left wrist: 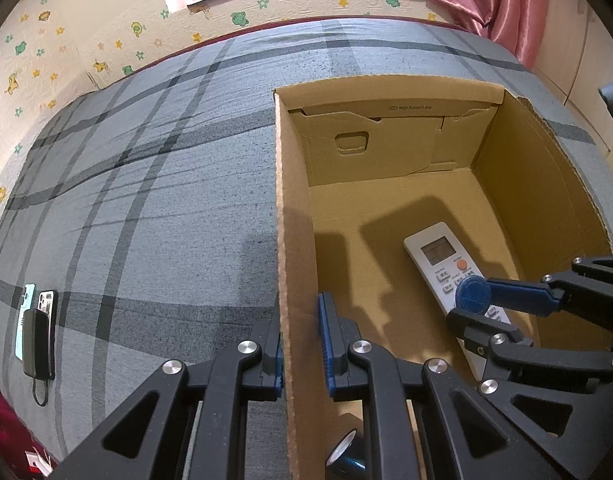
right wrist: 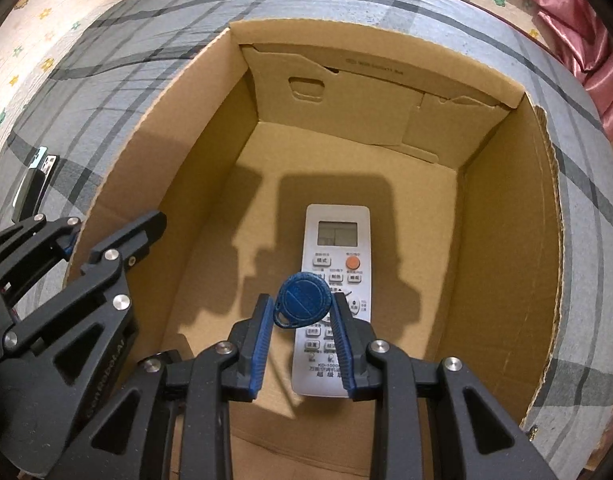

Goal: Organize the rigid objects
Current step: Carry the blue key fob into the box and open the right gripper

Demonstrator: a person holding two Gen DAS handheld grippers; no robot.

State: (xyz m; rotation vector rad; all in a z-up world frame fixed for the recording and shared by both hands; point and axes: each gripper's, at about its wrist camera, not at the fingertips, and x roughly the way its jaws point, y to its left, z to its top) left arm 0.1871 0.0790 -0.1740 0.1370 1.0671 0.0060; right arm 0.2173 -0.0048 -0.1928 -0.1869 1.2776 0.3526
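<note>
Holding a blue key fob (right wrist: pixel 304 300) between its pads, the right tool (right wrist: pixel 302 344) hangs inside the cardboard box (right wrist: pixel 210 92), directly above the white remote (right wrist: pixel 338 240) that lies flat on the box floor. The fob is pinched at its sides, its loop end pointing down toward the near wall. The left tool (left wrist: pixel 300 344) is pressed together on the box's left wall, one finger outside and one inside, steadying it on the bed (left wrist: pixel 146 160). A tape roll (left wrist: pixel 344 460) sits in the near left corner. Step in hand appears to be depositing the fob. Next move likely calls for spreading the right tool, preferably over bare floor beside the remote. Phones (left wrist: pixel 38 320) at the far left of the bed remain outside.
</note>
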